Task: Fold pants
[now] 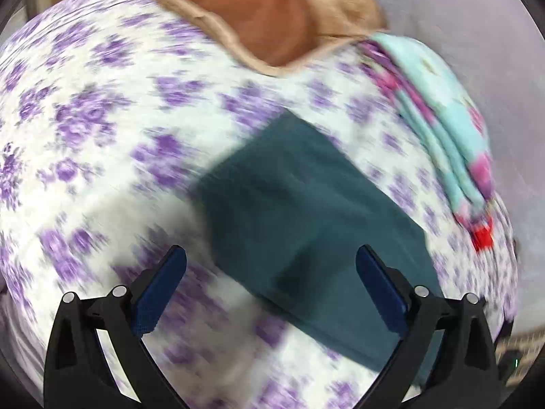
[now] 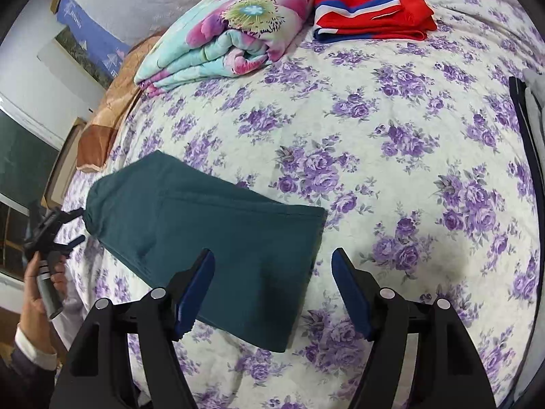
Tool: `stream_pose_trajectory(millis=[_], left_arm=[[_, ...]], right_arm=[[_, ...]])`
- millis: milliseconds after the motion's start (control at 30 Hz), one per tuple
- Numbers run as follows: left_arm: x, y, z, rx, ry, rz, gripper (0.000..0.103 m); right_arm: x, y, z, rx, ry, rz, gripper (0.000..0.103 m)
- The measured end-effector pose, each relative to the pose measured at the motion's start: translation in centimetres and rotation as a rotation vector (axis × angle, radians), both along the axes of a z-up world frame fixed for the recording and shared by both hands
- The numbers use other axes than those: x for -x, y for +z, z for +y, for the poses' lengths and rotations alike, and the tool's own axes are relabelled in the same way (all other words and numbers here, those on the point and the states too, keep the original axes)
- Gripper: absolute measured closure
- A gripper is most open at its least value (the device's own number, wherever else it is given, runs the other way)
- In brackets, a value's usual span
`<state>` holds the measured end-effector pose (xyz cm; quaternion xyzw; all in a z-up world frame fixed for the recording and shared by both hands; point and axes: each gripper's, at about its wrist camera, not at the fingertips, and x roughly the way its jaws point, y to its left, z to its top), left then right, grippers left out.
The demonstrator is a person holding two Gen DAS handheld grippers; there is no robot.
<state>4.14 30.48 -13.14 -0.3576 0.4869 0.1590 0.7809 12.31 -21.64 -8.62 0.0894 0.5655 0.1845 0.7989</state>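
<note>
Floral bed fills the left wrist view, smeared by motion blur; a brown pillow lies at the top and a folded quilt at the right edge; the pants, dark teal and already folded to a compact block, lie just ahead of the left gripper, their long axis running from upper left to lower right; the fingers stand wide and hold nothing, the near end of the block passing beneath the right-hand finger.

Right wrist view is sharp; same bed, quilt at the top, a red folded garment beside it; the pants lie ahead and left of the right gripper, long axis slanting from upper left down toward it; its fingers stand wide and empty, one over the block's near corner; the other gripper, held in a hand, sits by the far left end; so each hand is near one end of the block, and I judge the fold largely done.
</note>
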Motion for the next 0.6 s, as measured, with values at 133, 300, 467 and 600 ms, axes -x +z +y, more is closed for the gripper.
stream_pose_trajectory(millis=[133,300,467,600], left_arm=[[-1.5,-2.9,1.5,0.059,-0.001,0.032,0.009],[-4.8,-2.2,-0.2,-0.135,-0.147,0.07,0.051],[-5.8,-0.7,-0.3,-0.136,-0.195,0.048,0.093],[-4.6,8.2,-5.5,-0.237,-0.325,-0.156,0.093]], right_arm=[[-0.1,0.0,0.1,-0.032,-0.017,0.009,0.03],[-0.2,-0.3,0.8,-0.025,-0.013,0.018,0.03],[-0.4,0.2,2.1,-0.04,0.018,0.004,0.03],[-0.5,0.9,2.1,-0.055,0.031,-0.025,0.03]])
